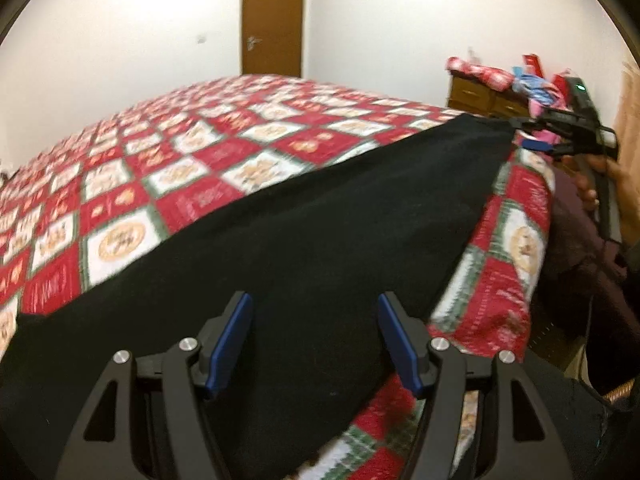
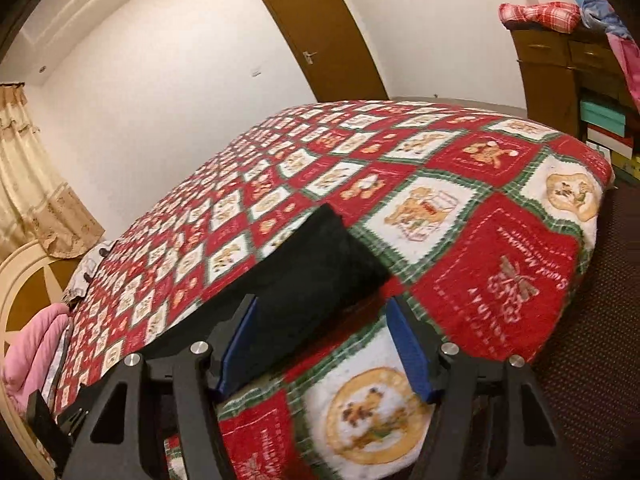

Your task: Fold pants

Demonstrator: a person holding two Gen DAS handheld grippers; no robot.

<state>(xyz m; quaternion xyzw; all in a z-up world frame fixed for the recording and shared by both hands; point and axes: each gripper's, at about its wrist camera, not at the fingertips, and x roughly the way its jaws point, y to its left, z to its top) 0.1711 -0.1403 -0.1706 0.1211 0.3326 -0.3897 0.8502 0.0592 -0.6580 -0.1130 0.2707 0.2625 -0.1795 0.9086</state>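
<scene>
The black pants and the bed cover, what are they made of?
The black pants look like soft, matte cloth, maybe fleece or knit: no shine, slightly fuzzy surface, though blur hides the weave. The bed cover looks like a plush printed blanket or quilt: fuzzy nap over the red, white and green squares. The exact fibre cannot be told.

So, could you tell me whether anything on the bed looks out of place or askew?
The black pants lie slanted along the near edge of the quilt, one end running off towards the corner, not square to it. The fabric looks flat and undamaged. Otherwise nothing stands out.
</scene>
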